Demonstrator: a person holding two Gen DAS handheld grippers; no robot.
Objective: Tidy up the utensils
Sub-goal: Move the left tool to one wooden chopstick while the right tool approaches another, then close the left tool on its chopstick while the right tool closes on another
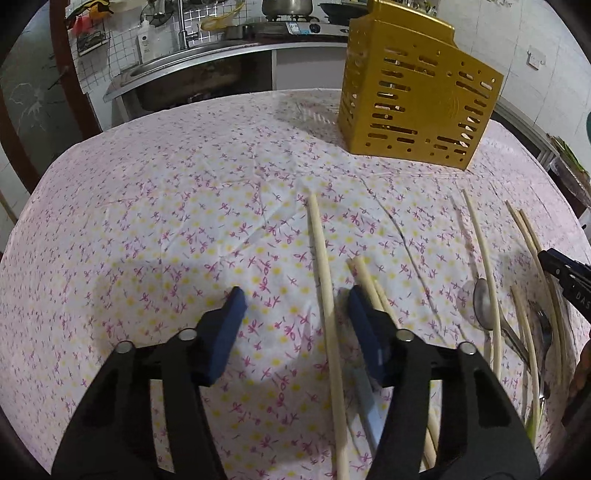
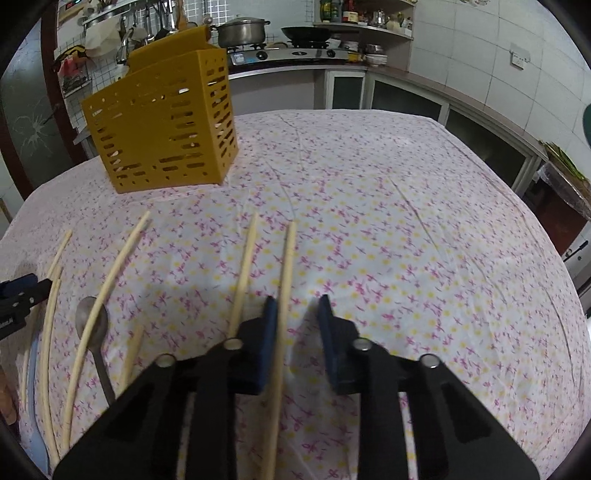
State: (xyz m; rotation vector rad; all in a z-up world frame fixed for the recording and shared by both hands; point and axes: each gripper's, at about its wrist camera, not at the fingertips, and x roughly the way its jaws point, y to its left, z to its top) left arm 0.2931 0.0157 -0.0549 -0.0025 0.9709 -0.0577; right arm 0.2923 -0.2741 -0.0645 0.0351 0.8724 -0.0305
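A yellow slotted utensil holder [image 1: 413, 96] stands on the floral tablecloth at the far right; it also shows in the right wrist view [image 2: 162, 125] at the far left. My left gripper [image 1: 293, 295] is open, with one pale chopstick [image 1: 325, 280] lying between its fingers. More chopsticks [image 1: 484, 258], a metal spoon [image 1: 484, 306] and a fork [image 1: 545, 325] lie to its right. My right gripper [image 2: 297, 306] is open over a chopstick [image 2: 286, 273] that lies between its fingers. Another chopstick [image 2: 245, 266], a spoon [image 2: 90, 321] and several chopsticks [image 2: 107, 280] lie to its left.
The table [image 2: 406, 221] is covered with a white cloth printed with pink and yellow flowers. Behind it are a kitchen counter with a sink [image 1: 166, 70], a pot [image 2: 242, 31] and a wok [image 2: 306, 33] on a stove. The other gripper's tip shows at the frame edges [image 1: 565, 273] [image 2: 18, 295].
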